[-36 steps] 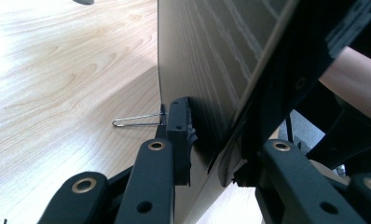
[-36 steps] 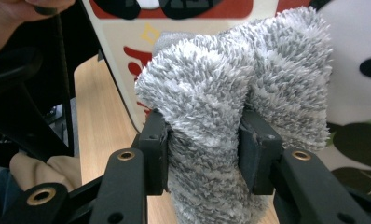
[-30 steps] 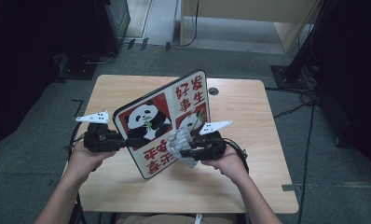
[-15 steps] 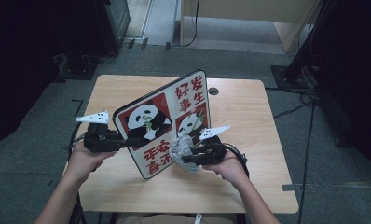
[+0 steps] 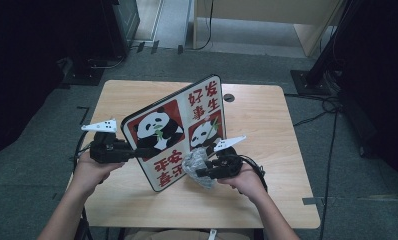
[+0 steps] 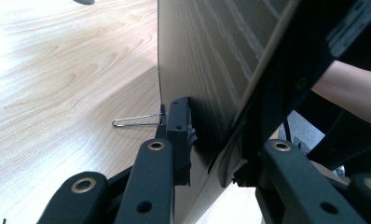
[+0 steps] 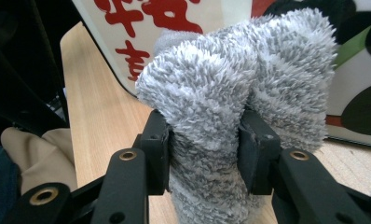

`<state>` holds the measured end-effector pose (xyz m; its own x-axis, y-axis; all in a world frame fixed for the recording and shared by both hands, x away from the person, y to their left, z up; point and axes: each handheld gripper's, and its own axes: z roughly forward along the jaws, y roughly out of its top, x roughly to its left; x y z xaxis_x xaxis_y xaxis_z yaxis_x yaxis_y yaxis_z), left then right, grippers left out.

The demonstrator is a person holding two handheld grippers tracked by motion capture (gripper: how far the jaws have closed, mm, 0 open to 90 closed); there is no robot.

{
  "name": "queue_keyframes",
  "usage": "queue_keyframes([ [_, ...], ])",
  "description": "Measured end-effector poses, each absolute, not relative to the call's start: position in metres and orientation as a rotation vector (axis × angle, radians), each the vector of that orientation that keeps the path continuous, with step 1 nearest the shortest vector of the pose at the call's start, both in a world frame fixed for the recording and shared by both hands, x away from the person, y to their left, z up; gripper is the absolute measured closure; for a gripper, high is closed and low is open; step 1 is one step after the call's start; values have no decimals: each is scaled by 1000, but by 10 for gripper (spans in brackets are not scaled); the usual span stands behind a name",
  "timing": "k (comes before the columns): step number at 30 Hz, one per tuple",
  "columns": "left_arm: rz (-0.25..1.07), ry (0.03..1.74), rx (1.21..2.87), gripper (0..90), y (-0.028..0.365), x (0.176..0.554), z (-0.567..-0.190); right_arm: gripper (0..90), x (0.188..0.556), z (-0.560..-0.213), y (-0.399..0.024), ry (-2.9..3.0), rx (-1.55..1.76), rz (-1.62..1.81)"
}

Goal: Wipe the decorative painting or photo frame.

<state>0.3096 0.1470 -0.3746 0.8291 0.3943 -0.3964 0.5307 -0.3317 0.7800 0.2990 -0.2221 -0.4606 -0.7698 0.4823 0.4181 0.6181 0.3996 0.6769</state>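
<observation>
Between your right gripper's [image 7: 204, 140] pads sits a bunched grey fluffy cloth [image 7: 235, 93]; the jaws are drawn in close and squeeze its middle, so the pile bulges out above them and hangs below. From your right gripper view the cloth's top presses against the printed face of the panda board [image 7: 183, 18], at twelve o'clock from the jaws. On the high view the right gripper [image 5: 202, 169] shows at about five o'clock from the table's middle, with the cloth [image 5: 196, 167] against the board's lower right part, just beside the red characters.

Your left gripper [image 6: 207, 154] has its jaws nearly together on the board's edge [image 6: 211, 93]: one pad lies flat against the ribbed brown back, the other jaw is on the printed side. A thin wire loop [image 6: 137, 120] sticks out from behind the near pad, over the wood. On the high view the left gripper [image 5: 144, 151] bites the board's left edge at nine o'clock from the board's middle, and your left hand [image 5: 94, 167] wraps the gripper body.

That board [image 5: 179, 127] stands tilted on the wooden table [image 5: 267, 120], its lower edge towards you and its top corner leaning away at about one o'clock. Two panda pictures and red characters cover its face. A small dark hole [image 5: 228, 97] lies in the tabletop just past the board's top corner. Your right hand [image 5: 244, 177] holds its gripper at five o'clock from the board.
</observation>
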Motion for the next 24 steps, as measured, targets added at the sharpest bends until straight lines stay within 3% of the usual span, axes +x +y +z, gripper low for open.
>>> queue_keyframes([
  [9,-163,691,1964,735,147,310,-375,615,297,-442,-229,-2462,-980,-1396],
  [24,-165,696,1964,736,147,310,-374,612,298,-375,-214,-2475,-890,-1560],
])
